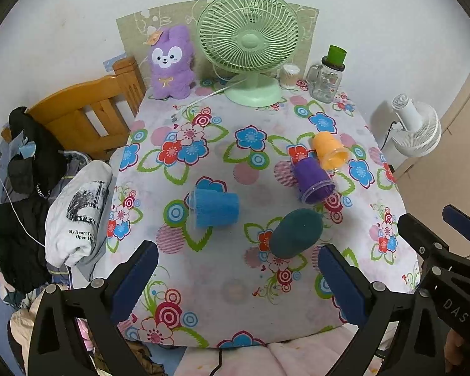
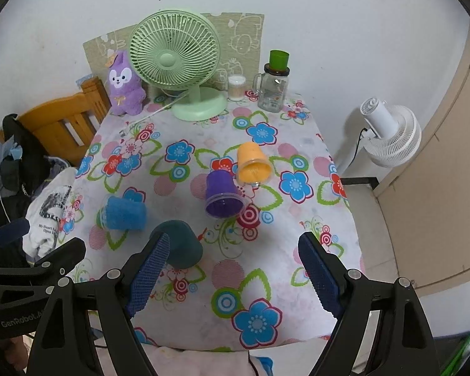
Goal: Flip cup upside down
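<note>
Several plastic cups lie on their sides on the flowered tablecloth: a blue cup (image 1: pixel 214 208) (image 2: pixel 123 213), a dark teal cup (image 1: pixel 294 233) (image 2: pixel 181 243), a purple cup (image 1: pixel 313 180) (image 2: pixel 223 195) and an orange cup (image 1: pixel 329 150) (image 2: pixel 253 163). My left gripper (image 1: pixel 238 280) is open and empty above the table's near edge, in front of the blue and teal cups. My right gripper (image 2: pixel 235 274) is open and empty, its left finger (image 2: pixel 148 271) just in front of the teal cup. In the left wrist view the right gripper (image 1: pixel 435 238) shows at the right edge.
A green desk fan (image 1: pixel 249 47) (image 2: pixel 178 62), a purple plush toy (image 1: pixel 170 62) (image 2: pixel 123 84), a glass jar mug with a green cup on top (image 1: pixel 327 75) (image 2: pixel 274 84) and a cotton swab tub (image 1: pixel 289 76) stand at the back. A wooden chair with clothes (image 1: pixel 87 112) is left; a white fan (image 2: pixel 388 134) is right.
</note>
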Action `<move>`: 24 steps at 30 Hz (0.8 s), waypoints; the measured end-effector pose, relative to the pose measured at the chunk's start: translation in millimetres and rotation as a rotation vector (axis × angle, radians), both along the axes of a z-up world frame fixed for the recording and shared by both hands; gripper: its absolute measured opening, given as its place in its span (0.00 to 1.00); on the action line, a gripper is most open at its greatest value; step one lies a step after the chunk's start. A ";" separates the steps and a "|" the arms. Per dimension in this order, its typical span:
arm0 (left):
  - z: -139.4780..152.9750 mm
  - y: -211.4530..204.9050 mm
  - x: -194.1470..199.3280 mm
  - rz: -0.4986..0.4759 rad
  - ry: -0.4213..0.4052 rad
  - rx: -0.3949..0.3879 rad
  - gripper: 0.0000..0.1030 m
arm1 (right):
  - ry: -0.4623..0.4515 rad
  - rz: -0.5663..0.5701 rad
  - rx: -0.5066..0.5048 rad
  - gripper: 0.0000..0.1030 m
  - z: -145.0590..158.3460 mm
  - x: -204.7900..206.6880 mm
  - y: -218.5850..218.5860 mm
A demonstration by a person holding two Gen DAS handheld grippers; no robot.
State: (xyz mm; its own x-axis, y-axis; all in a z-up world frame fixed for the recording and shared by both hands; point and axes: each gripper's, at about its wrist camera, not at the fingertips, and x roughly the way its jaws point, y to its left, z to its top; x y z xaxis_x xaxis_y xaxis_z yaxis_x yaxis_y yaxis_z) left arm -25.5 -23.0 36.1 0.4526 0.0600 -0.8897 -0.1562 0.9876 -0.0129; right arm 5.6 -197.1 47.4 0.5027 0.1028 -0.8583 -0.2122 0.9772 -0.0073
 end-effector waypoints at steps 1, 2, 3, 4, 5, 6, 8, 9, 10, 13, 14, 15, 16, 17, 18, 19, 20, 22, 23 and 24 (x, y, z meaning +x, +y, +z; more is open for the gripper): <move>0.7 -0.4 -0.5 -0.003 -0.003 0.002 1.00 | 0.002 -0.001 0.000 0.84 0.5 -0.5 -0.8; 1.3 -1.5 -0.4 -0.005 -0.005 0.004 1.00 | 0.001 -0.002 0.003 0.84 0.8 -0.5 -1.1; 2.0 -2.3 -0.4 -0.007 -0.008 0.007 1.00 | -0.001 -0.002 0.003 0.84 0.8 -0.7 -1.3; 2.4 -2.8 -0.4 -0.009 -0.011 0.009 1.00 | -0.002 -0.002 0.002 0.84 1.2 -1.0 -1.5; 2.9 -3.6 -0.5 -0.011 -0.013 0.011 1.00 | -0.004 -0.001 0.001 0.84 1.6 -1.4 -1.4; 3.3 -4.2 -0.5 -0.012 -0.015 0.012 1.00 | -0.004 -0.001 0.001 0.84 1.9 -1.8 -1.3; 3.3 -4.6 -0.6 -0.012 -0.015 0.013 1.00 | -0.005 -0.002 -0.001 0.84 2.1 -1.9 -1.4; 3.3 -4.8 -0.6 -0.013 -0.015 0.013 1.00 | -0.004 -0.003 -0.001 0.84 1.9 -1.7 -1.5; 3.8 -4.9 -0.6 -0.014 -0.016 0.016 1.00 | -0.004 -0.007 -0.002 0.84 1.9 -1.7 -2.0; 4.0 -5.8 0.4 -0.017 -0.015 0.035 1.00 | 0.001 -0.011 -0.005 0.84 0.8 -0.8 -2.8; 3.9 -5.6 0.5 -0.019 -0.014 0.033 1.00 | 0.003 -0.011 -0.005 0.84 0.6 -0.6 -2.9; 3.9 -5.7 0.7 -0.020 -0.014 0.030 1.00 | 0.003 -0.010 -0.005 0.84 0.5 -0.5 -2.8; 3.6 -4.9 0.6 -0.022 -0.013 0.029 1.00 | 0.004 -0.009 -0.005 0.84 0.3 -0.3 -2.7; 3.5 -5.1 0.8 -0.024 -0.013 0.029 1.00 | 0.004 -0.009 -0.006 0.84 0.1 -0.3 -2.3; 3.5 -5.3 1.1 -0.025 -0.013 0.030 1.00 | 0.004 -0.010 -0.007 0.84 0.1 -0.3 -2.3; 3.2 -5.5 1.0 -0.025 -0.012 0.029 1.00 | 0.003 -0.010 -0.008 0.84 0.1 -0.1 -2.3; 3.1 -5.8 1.1 -0.024 -0.012 0.028 1.00 | 0.003 -0.010 -0.007 0.84 0.0 -0.3 -2.1; 2.8 -6.3 1.4 -0.025 -0.007 0.028 1.00 | 0.007 -0.010 -0.008 0.84 -0.9 -0.1 -1.8; 1.9 -6.2 1.6 -0.026 -0.005 0.028 1.00 | 0.010 -0.011 -0.010 0.84 -1.9 -0.1 -1.9; 1.4 -6.4 1.9 -0.027 -0.003 0.027 1.00 | 0.012 -0.012 -0.010 0.84 -3.0 0.0 -2.0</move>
State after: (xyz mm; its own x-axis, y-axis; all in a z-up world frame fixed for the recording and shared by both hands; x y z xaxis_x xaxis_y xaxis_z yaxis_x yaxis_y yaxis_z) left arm -23.6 -29.4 37.5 0.4568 0.0721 -0.8867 -0.1297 0.9915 0.0138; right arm 5.6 -199.2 44.5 0.4934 0.0886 -0.8653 -0.2007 0.9795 -0.0142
